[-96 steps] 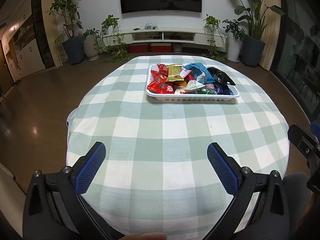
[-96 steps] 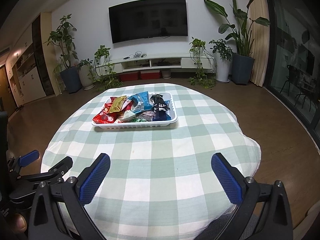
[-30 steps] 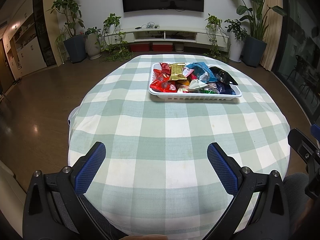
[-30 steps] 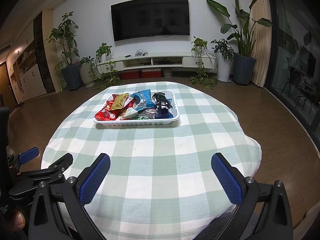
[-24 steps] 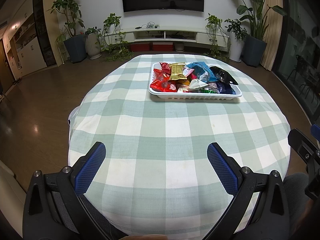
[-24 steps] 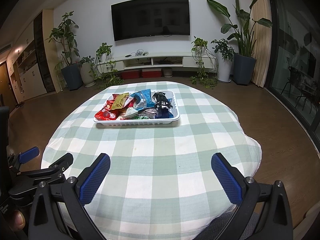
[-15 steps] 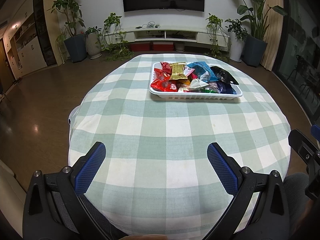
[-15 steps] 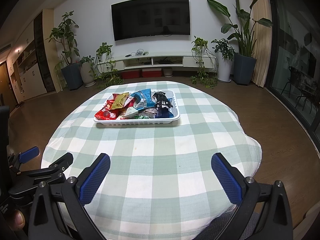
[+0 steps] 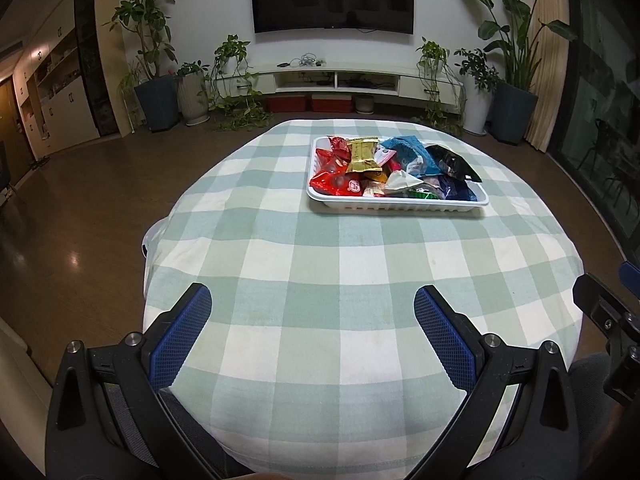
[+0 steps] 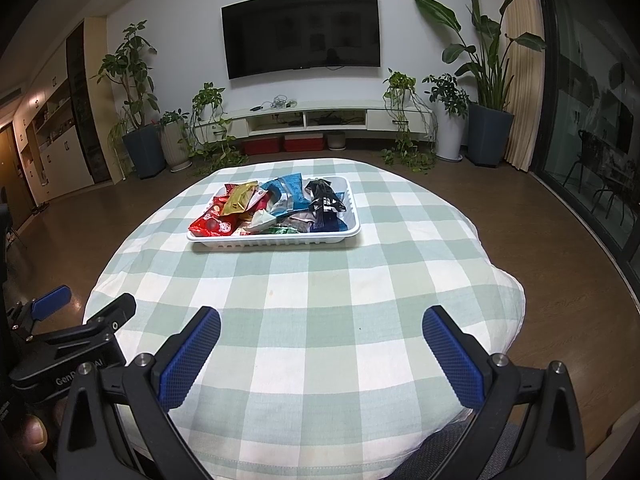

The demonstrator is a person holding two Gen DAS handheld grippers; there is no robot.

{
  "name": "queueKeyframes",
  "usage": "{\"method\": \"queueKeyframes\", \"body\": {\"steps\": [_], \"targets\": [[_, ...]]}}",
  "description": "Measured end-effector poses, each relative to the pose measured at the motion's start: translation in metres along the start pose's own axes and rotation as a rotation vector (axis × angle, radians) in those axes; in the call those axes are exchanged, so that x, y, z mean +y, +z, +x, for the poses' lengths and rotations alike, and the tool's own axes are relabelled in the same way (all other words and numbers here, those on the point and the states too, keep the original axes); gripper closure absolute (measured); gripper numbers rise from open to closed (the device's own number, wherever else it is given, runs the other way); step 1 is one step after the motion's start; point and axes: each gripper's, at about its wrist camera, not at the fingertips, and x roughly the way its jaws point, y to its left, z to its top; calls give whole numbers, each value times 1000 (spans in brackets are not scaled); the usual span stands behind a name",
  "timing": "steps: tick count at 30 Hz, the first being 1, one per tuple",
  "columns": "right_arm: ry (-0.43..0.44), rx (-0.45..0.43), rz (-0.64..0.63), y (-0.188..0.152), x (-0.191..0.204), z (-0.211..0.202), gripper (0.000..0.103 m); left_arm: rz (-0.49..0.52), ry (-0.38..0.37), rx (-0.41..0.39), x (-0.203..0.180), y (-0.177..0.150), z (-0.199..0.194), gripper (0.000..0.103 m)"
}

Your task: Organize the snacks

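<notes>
All the snack packets (image 9: 394, 166) lie heaped in the white tray (image 9: 400, 203) on the checked tablecloth (image 9: 360, 280), none loose, while the left gripper (image 9: 312, 326) and right gripper (image 10: 320, 340) hover nearby, fingers spread, empty.

Lower snack packets (image 9: 416, 194) hidden under upper ones.

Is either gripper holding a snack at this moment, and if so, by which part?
Nothing is held. Left gripper and right gripper are open over the tablecloth, short of the tray.
</notes>
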Motion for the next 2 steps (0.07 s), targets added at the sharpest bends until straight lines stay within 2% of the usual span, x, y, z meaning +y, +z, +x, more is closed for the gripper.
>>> {"method": "queueKeyframes", "body": {"steps": [2], "targets": [[2,8,5,-2,1,1,0,-6,4,-3,0,1,-1,0]]}}
